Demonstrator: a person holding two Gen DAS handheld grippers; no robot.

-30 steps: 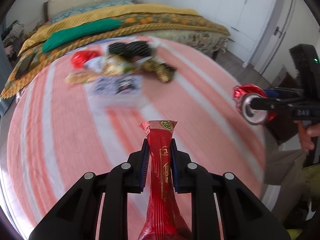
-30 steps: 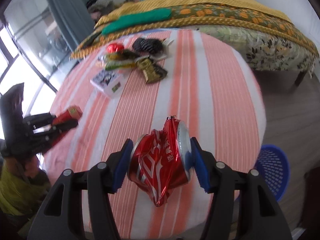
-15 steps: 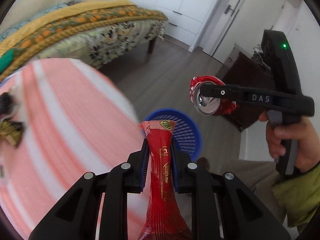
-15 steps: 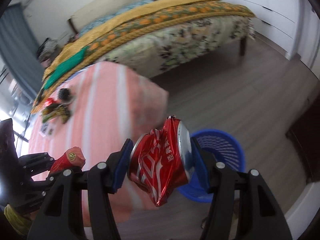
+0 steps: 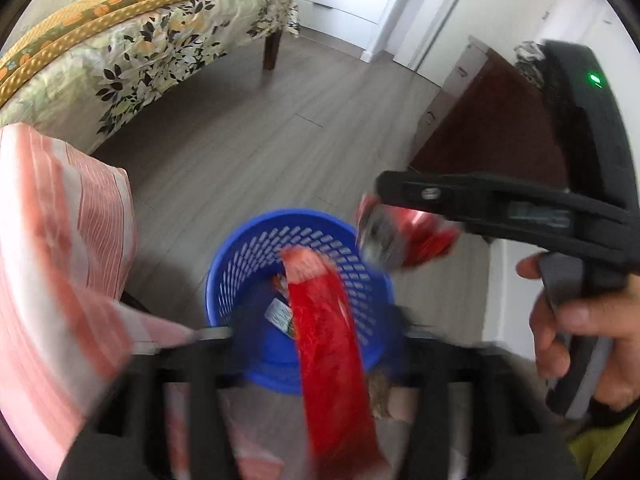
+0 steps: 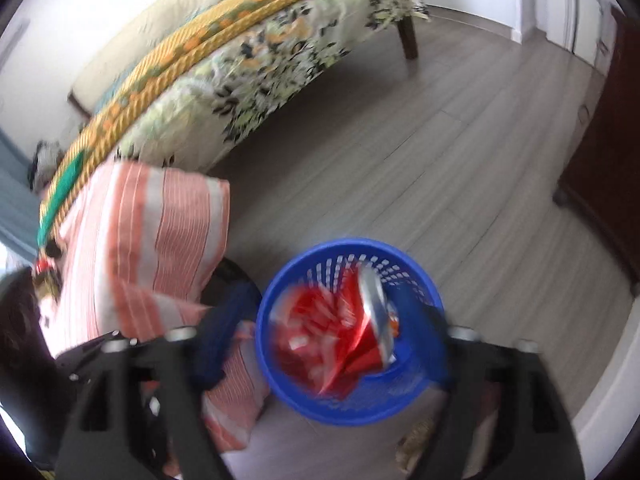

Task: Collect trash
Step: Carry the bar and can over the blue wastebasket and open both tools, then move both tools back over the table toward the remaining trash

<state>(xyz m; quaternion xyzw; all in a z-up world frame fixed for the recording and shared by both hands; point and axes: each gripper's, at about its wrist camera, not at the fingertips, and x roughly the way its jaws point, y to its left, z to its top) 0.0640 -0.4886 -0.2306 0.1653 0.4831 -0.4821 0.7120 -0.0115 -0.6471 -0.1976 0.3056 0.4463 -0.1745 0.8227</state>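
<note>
A blue mesh basket [image 5: 240,264] stands on the floor below both grippers; it also shows in the right wrist view [image 6: 404,396]. My left gripper [image 5: 320,320] has its fingers spread wide, and the long red wrapper [image 5: 332,360] hangs loose between them over the basket. My right gripper [image 6: 324,320] is also spread open, with the crushed red can [image 6: 340,332] between the fingers over the basket's mouth. The can [image 5: 400,236] and right gripper [image 5: 400,220] show in the left wrist view at the basket's right rim. Both views are motion-blurred.
The table with its orange-striped cloth [image 5: 52,260] hangs at the left, next to the basket. A bed with a floral cover [image 5: 140,52] stands behind. A dark wooden cabinet [image 5: 492,128] is at the right. Grey wood floor [image 6: 400,160] surrounds the basket.
Both grippers have swung down over the blue basket and opened. The wrapper and the can, gripped tight before, now sit loose between spread fingers.
</note>
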